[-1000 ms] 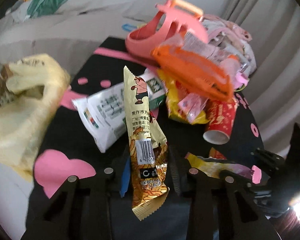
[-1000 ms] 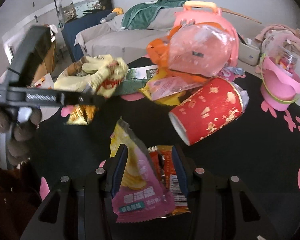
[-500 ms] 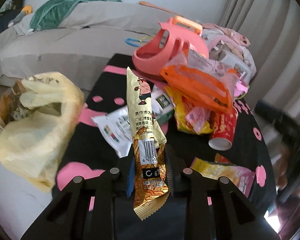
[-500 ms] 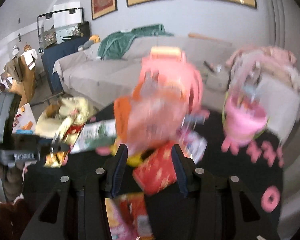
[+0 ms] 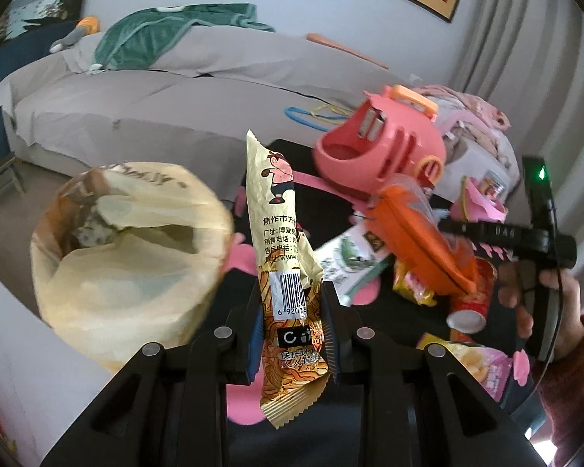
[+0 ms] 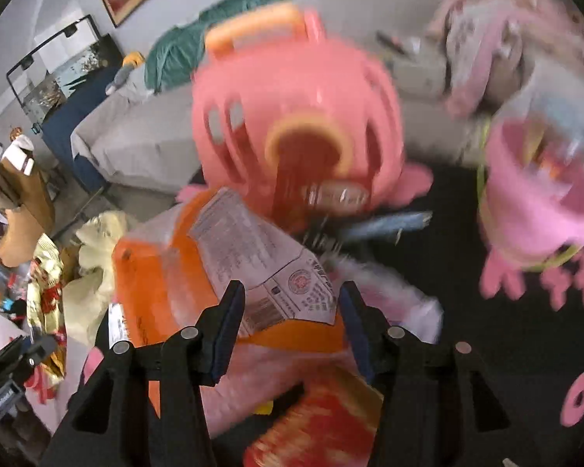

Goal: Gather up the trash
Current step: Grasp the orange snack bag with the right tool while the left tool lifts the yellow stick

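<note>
While clamping a wrapper [image 5: 288,272], the left tool [image 5: 292,323] hovers.

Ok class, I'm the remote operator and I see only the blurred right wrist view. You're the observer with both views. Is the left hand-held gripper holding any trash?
Observer: Yes. The left hand-held gripper has just been closing, and its pads clamp a gold noodle wrapper that stands upright.
Operator: Is the bag ready for it?
Observer: The yellow trash bag is just left of the wrapper, with its mouth open.
Operator: What other trash can't I make out?
Observer: A red paper cup lies on its side, partly hidden by the orange packet.
</note>
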### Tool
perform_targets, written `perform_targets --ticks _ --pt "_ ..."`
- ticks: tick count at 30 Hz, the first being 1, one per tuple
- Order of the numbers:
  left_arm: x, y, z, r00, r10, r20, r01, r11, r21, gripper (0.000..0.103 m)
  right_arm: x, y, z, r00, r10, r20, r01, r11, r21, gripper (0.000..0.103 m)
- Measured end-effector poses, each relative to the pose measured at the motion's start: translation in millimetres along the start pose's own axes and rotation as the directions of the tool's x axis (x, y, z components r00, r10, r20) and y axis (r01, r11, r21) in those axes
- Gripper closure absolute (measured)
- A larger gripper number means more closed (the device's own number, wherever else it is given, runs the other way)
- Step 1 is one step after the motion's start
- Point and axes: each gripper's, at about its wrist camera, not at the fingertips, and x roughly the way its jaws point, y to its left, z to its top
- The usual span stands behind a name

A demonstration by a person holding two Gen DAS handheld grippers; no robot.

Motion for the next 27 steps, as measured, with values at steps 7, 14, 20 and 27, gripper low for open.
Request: perform_targets --ticks 7,14,20,27 --pt "-8.9 15.8 -9.1 1.000 0.018 0.009 -0.017 0.999 -0.033 0.076 -6.6 16.2 -17.8 1.000 0.017 0.006 -0.017 0.998 -0.068 0.092" --pt "-14.4 7.2 -19.8 1.000 -0.025 0.003 0.025 0.999 -0.022 0.076 -49.4 42.9 -33.0 0.991 -0.050 0.125 0.071 0.983 -0.169 0.084" --pt "-16.9 -13.4 -29.8 0.999 -0.044 0.008 0.044 0.999 0.007 0.076 -73.1 51.3 -60.7 0.971 -0.108 0.211 0.152 0.967 -0.204 0.064" --pt "-16.6 -24.3 -37.3 1.000 -0.021 0.007 0.021 1.000 0.015 0.076 -45.1 44.9 -87.8 0.976 -0.147 0.161 0.170 0.976 -0.138 0.064"
